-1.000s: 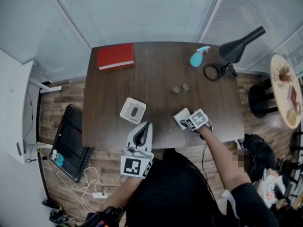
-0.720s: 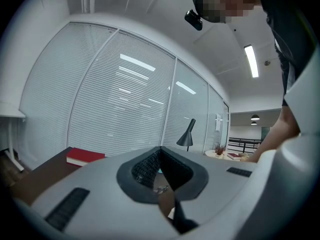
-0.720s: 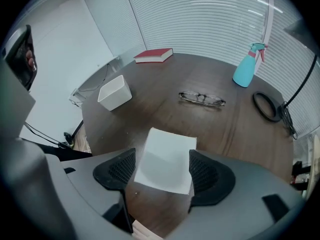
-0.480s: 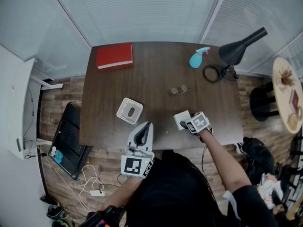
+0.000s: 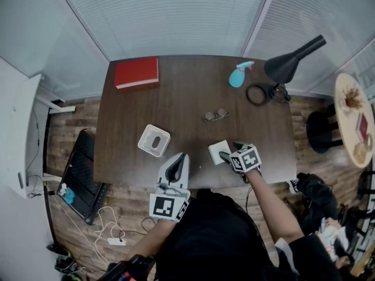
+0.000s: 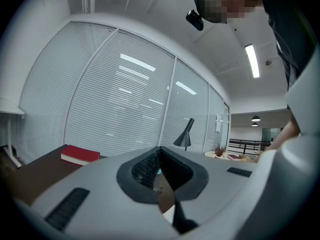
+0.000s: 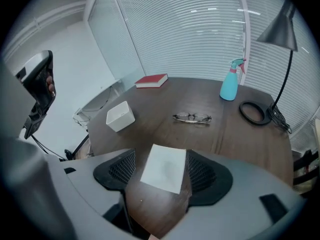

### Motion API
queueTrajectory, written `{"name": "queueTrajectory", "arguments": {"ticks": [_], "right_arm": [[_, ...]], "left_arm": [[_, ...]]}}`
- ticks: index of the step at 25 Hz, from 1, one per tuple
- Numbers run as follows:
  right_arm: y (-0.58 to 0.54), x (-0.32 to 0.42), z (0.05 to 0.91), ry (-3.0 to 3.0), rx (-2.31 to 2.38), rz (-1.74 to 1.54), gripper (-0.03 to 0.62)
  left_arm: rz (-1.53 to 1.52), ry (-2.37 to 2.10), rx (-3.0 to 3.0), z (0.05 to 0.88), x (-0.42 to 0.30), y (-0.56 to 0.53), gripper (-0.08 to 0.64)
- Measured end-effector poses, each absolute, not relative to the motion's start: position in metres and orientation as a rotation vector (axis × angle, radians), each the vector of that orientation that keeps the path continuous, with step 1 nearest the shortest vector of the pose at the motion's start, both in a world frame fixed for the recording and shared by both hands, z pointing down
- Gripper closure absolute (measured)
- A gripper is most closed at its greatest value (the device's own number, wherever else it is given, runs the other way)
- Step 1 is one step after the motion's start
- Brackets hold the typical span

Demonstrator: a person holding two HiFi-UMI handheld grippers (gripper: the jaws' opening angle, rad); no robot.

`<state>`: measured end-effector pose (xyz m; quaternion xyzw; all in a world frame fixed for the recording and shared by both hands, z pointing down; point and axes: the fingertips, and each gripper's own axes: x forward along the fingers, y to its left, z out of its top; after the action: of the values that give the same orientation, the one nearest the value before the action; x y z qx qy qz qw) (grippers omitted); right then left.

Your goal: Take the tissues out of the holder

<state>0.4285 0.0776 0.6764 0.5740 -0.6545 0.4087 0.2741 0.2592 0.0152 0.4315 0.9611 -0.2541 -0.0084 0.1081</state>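
The right gripper is hovering with jaws spread, straddling the tissues without pinching them. They are lying on the table, well apart from the holder, so the removal is looking done. The left gripper, jaws pressed together, is idling over the near edge. Bare tabletop is lying open ahead, up to the glasses.
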Motion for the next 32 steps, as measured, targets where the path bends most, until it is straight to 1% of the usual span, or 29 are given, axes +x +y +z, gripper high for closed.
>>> {"name": "queueTrajectory", "arguments": {"ticks": [4, 7, 12, 13, 16, 17, 18, 24, 32], "right_arm": [[0.074, 0.422, 0.644, -1.821, 1.624, 1.040, 0.270], [0.068, 0.416, 0.612, -1.878, 1.710, 0.934, 0.270], [0.064, 0.394, 0.524, -2.103, 1.990, 0.708, 0.272], [0.065, 0.386, 0.504, -2.156, 2.031, 0.641, 0.291], [0.069, 0.361, 0.455, -2.272, 2.114, 0.442, 0.472], [0.070, 0.354, 0.442, -2.299, 2.135, 0.388, 0.542], [0.070, 0.347, 0.430, -2.318, 2.152, 0.337, 0.581], [0.067, 0.315, 0.379, -2.298, 2.191, 0.030, 0.583], [0.050, 0.275, 0.344, -2.233, 2.248, -0.130, 0.583]], "left_arm": [[-0.027, -0.731, 2.832, 0.431, 0.267, 0.019, 0.563], [-0.036, -0.743, 2.826, 0.428, 0.267, 0.018, 0.563], [-0.061, -0.693, 2.847, 0.418, 0.268, 0.029, 0.563], [-0.066, -0.683, 2.849, 0.416, 0.267, 0.031, 0.563], [-0.075, -0.678, 2.854, 0.409, 0.260, 0.029, 0.563], [-0.076, -0.683, 2.846, 0.408, 0.255, 0.026, 0.563], [-0.079, -0.691, 2.835, 0.406, 0.249, 0.023, 0.563], [-0.103, -0.712, 2.853, 0.389, 0.221, 0.009, 0.563], [-0.124, -0.633, 2.885, 0.381, 0.191, 0.000, 0.563]]}}
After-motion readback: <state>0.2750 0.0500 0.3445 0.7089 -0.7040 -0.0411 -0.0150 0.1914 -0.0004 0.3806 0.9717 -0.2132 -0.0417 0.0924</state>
